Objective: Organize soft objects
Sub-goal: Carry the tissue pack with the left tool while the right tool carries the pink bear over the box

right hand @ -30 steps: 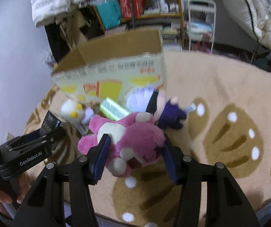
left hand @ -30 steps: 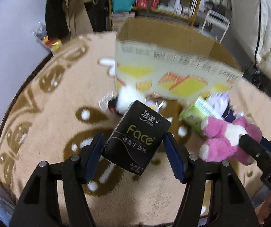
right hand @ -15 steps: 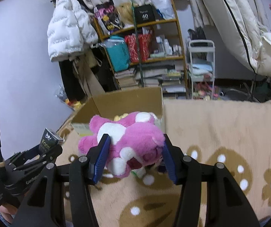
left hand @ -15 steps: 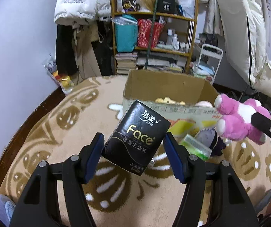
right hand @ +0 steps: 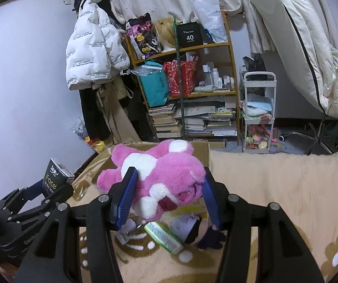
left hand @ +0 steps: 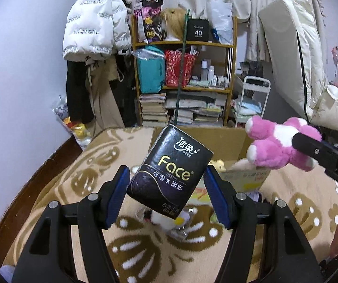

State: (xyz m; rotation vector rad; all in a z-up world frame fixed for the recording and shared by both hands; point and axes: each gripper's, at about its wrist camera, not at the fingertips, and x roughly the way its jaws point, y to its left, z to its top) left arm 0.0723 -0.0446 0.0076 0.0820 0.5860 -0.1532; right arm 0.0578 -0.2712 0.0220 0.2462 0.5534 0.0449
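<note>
cardboard box [left hand: 218, 139] behind tissue pack [left hand: 170, 173], pink plush [right hand: 162, 179]; shelf [right hand: 188, 75] beyond

Tissue pack [left hand: 170, 173]: glossy black plastic wrap. Teddy bear [right hand: 162, 179]: fuzzy pink plush. Box [left hand: 244, 176]: matt brown cardboard. Rug [right hand: 275, 184]: rough beige pile. Fingers [left hand: 119, 195]: matt blue pads.

Each fisheye camera is sitting just behind its own gripper fingers, looking forward and slightly down across the patterned rug [left hand: 79, 184] toward the cardboard box [left hand: 228, 141] and the cluttered bookshelf [right hand: 206, 89] well beyond. Both views are sharing that box and shelf, and each is catching the other gripper at its edge: the right gripper [left hand: 310, 151] at the left view's right side, the left gripper [right hand: 51, 188] at the right view's lower left.
</note>
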